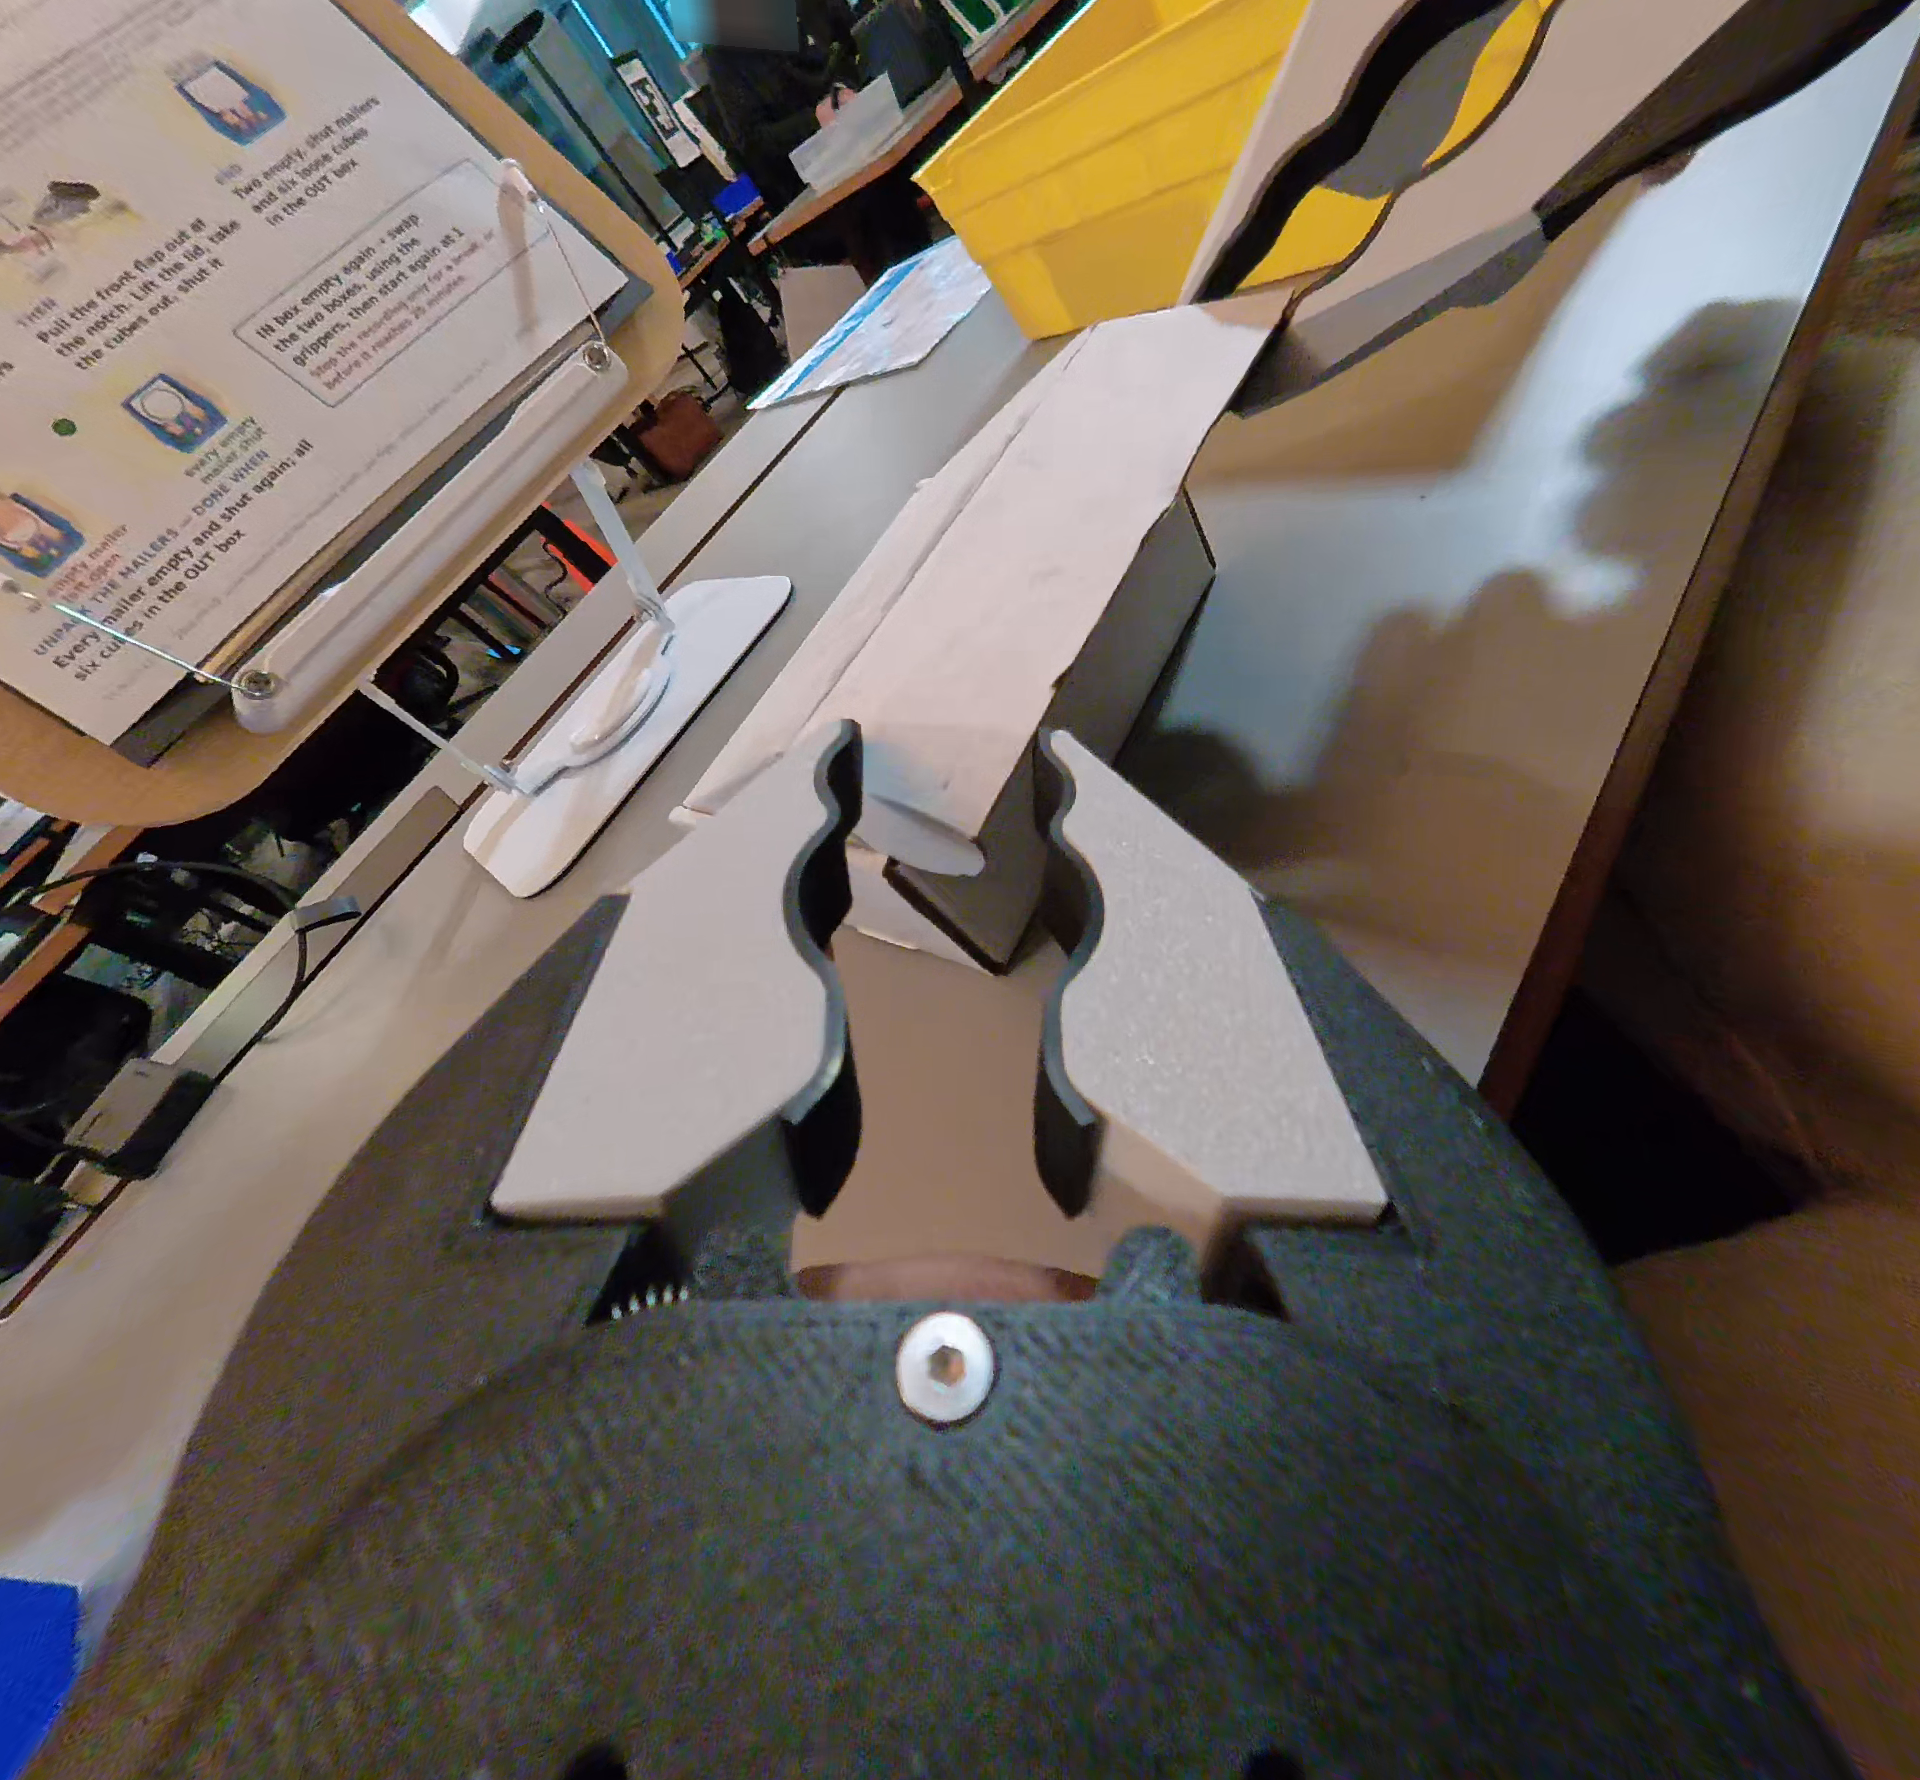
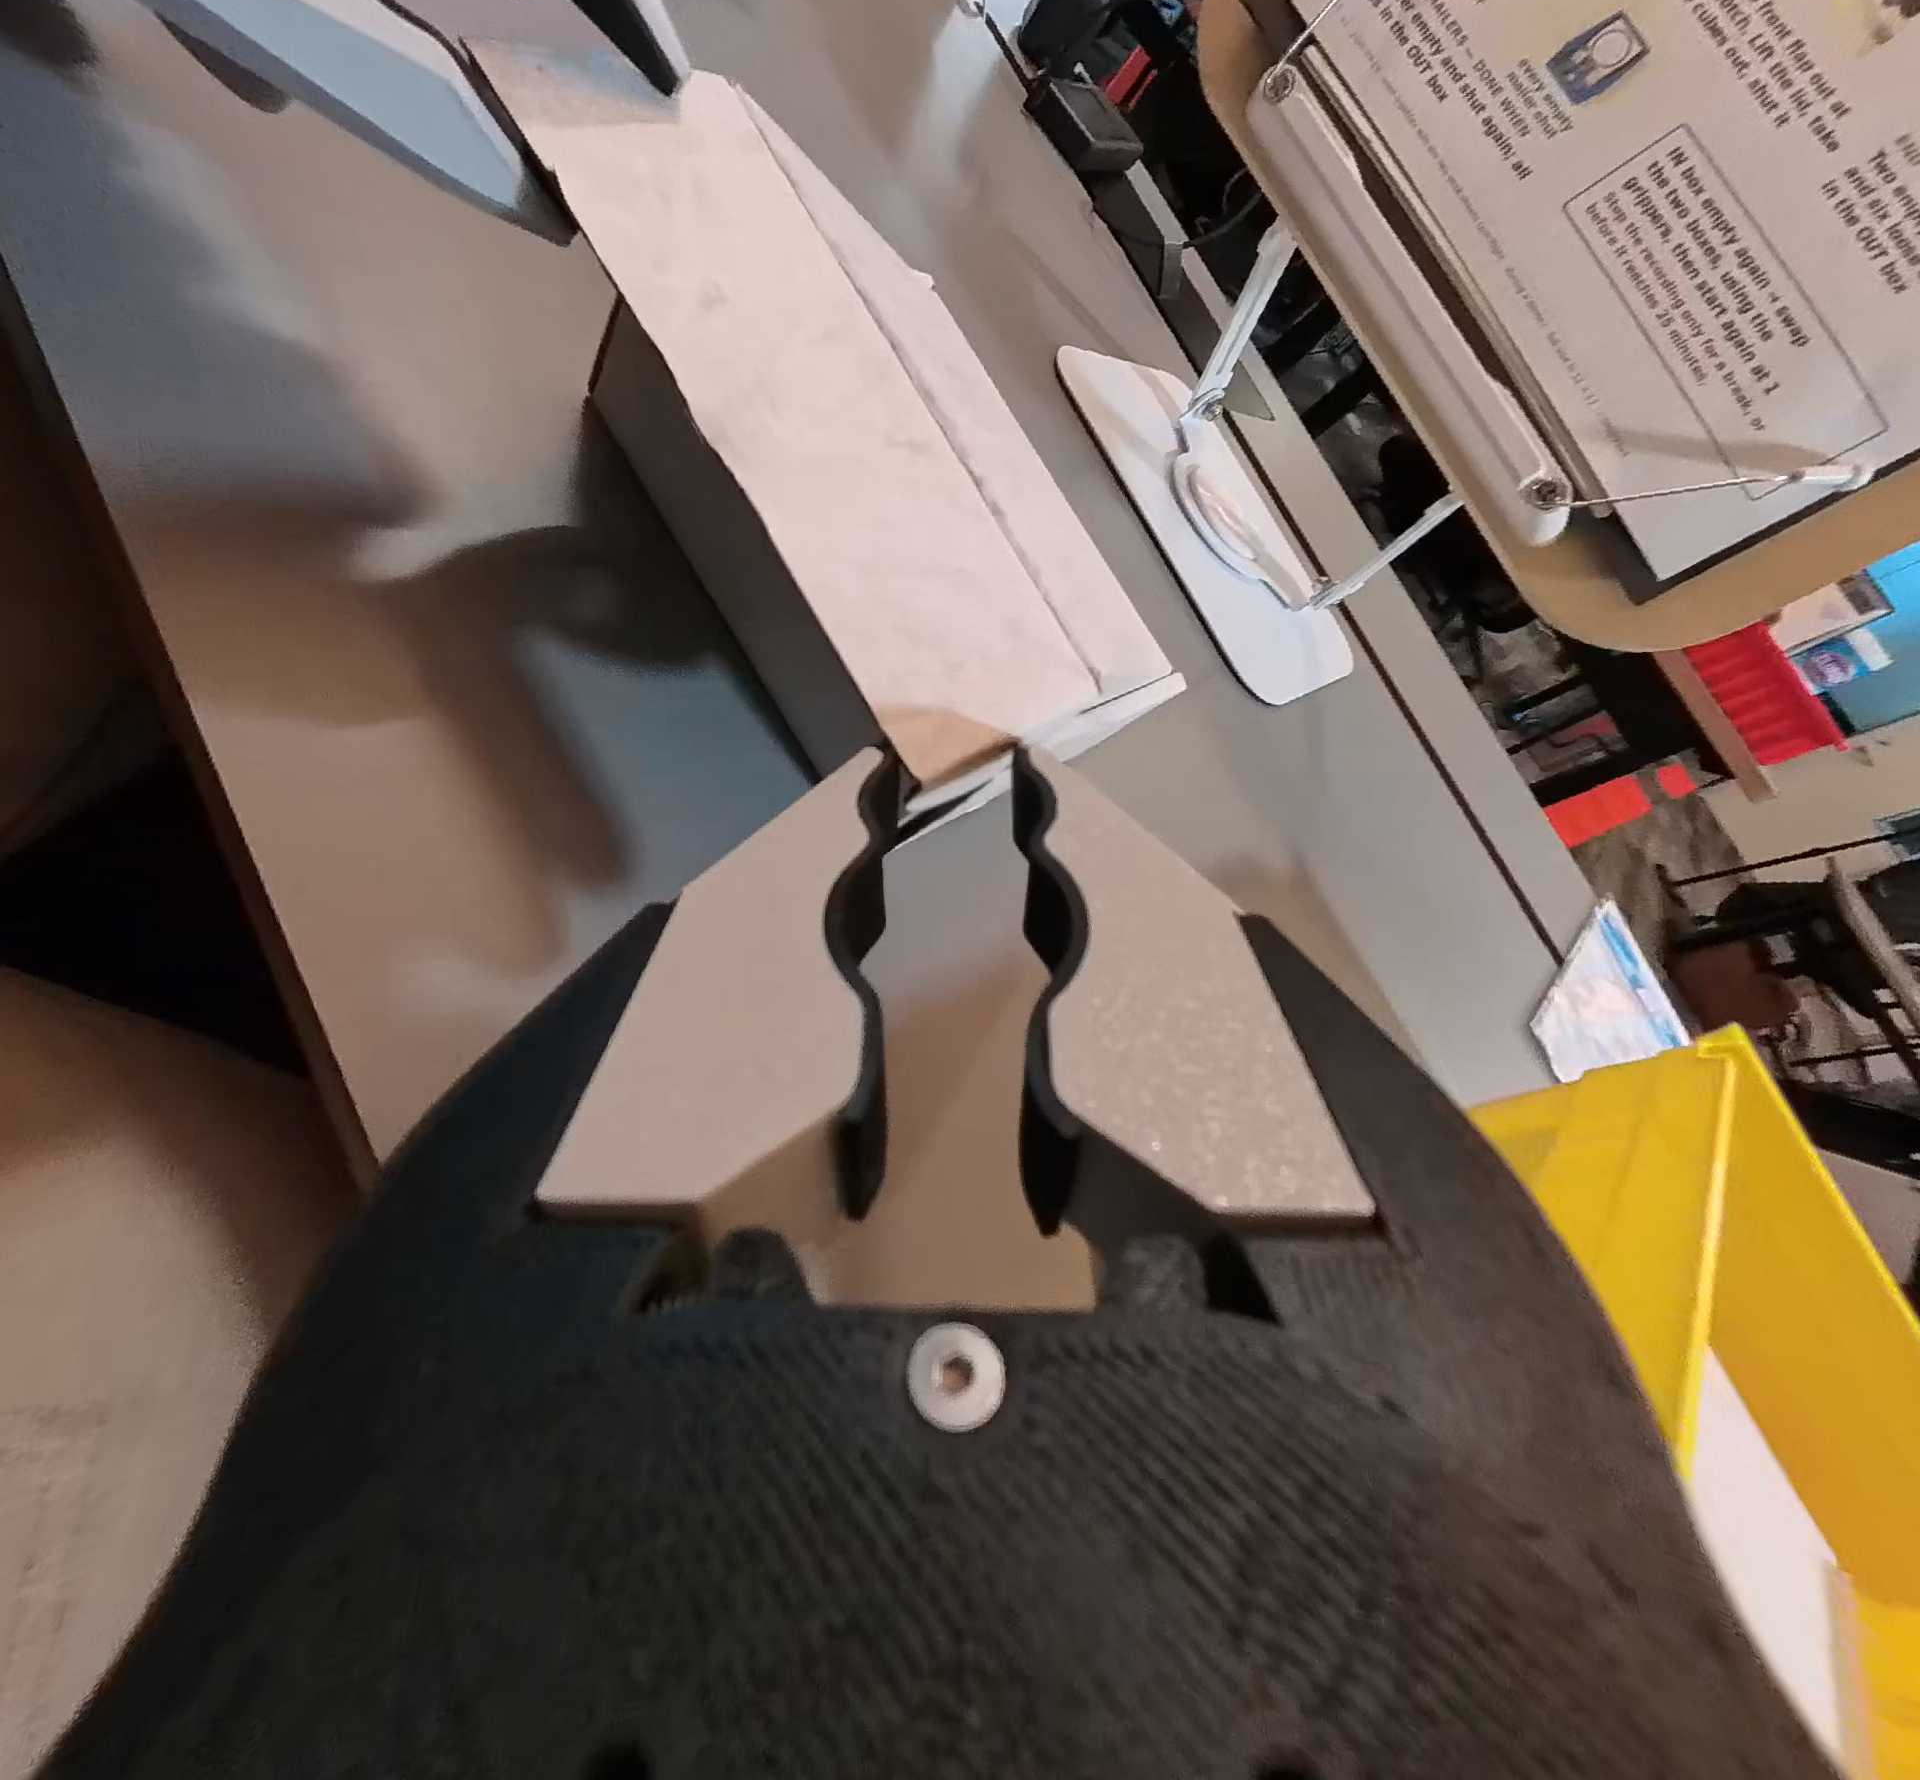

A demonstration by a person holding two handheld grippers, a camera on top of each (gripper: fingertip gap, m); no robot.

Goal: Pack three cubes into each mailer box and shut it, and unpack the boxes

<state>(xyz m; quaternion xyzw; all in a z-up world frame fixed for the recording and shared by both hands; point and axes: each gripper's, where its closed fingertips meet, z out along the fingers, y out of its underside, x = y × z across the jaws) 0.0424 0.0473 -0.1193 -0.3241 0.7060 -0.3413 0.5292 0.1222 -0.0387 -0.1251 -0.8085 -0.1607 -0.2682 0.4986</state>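
Box (image 1: 997,525) lies shut | your left gripper (image 1: 945,764) and right gripper (image 2: 951,774) gape at its ends, empty | cubes unseen, progress unclear

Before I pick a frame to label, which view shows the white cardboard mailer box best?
The right wrist view: the white cardboard mailer box shows its whole shut lid and dark side wall. The left wrist view catches the box end-on and foreshortened, its near end between the fingers.
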